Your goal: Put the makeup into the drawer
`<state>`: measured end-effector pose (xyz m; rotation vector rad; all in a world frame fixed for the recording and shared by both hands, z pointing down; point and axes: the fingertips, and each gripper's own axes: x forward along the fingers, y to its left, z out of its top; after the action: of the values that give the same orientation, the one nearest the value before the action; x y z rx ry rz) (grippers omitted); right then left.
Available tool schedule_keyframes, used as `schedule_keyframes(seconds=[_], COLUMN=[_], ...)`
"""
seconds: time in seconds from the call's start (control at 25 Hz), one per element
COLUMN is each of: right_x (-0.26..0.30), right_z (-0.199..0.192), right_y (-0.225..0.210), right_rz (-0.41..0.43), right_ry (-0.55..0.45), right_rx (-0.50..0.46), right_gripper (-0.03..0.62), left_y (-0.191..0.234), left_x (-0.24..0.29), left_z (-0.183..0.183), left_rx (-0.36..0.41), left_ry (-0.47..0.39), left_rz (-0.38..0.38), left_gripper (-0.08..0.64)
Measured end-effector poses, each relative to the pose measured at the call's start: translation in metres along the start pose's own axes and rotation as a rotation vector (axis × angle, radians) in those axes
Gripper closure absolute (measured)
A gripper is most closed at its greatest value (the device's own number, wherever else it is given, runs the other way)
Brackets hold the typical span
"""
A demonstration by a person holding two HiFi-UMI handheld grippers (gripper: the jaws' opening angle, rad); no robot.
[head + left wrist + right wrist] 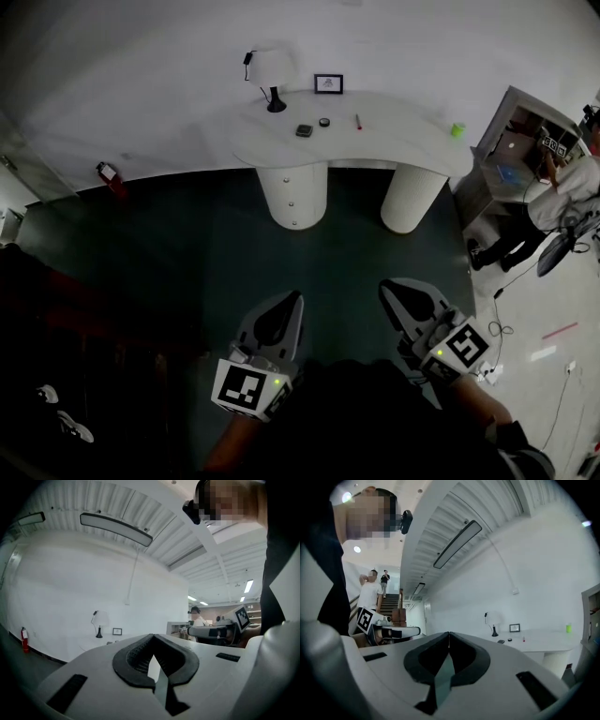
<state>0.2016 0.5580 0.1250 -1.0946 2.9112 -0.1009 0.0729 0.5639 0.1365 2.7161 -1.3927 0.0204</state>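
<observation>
White curved vanity table (394,141) sits way across the dark teal floor (187,244) in the head view, with the makeup on top: a dark square compact (304,130), a small round pot (324,122) and a thin red stick (357,122). The left gripper (292,305) and right gripper (389,291) hang low, well apart from all of it. Left gripper view: jaws pinched together at the tips, nothing in them. Right gripper view: same deal, closed tight and empty, table far off to the right. So I reckon the step is just the walk-up. I'd head for the white round pedestal (305,192) with the little knobs, spread one pair of jaws before reaching, and pull the drawer before grabbing any makeup.
</observation>
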Motion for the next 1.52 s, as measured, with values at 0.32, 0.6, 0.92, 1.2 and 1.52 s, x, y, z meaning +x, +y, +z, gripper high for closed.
schedule_keyframes(seconds=[0.32, 0.6, 0.92, 1.2, 1.52], right_x=[0.046, 0.084, 0.145, 0.201, 0.253], right_z=[-0.011, -0.013, -0.026, -0.010, -0.016], right_y=[0.033, 0.009, -0.073, -0.167, -0.242], right_rz=[0.023, 0.036, 0.075, 0.104, 0.107], right_ry=[0.034, 0.045, 0.060, 0.043, 0.045], right_rx=[0.037, 0.060, 0.120, 0.141, 0.207], right_gripper=[0.575, 0.575, 0.575, 0.575, 0.575], left_y=[0.051, 0.088, 0.138, 0.187, 0.217], left_x=[-0.022, 0.009, 0.097, 0.183, 0.256], left_z=[-0.010, -0.026, -0.038, -0.036, -0.050], left_rx=[0.000, -0.036, -0.040, -0.074, -0.059], left_ry=[0.027, 0.041, 0.089, 0.114, 0.149], left_rz=[0.008, 0.007, 0.034, 0.083, 0.086], left_gripper=[0.551, 0.551, 0.551, 0.551, 0.551])
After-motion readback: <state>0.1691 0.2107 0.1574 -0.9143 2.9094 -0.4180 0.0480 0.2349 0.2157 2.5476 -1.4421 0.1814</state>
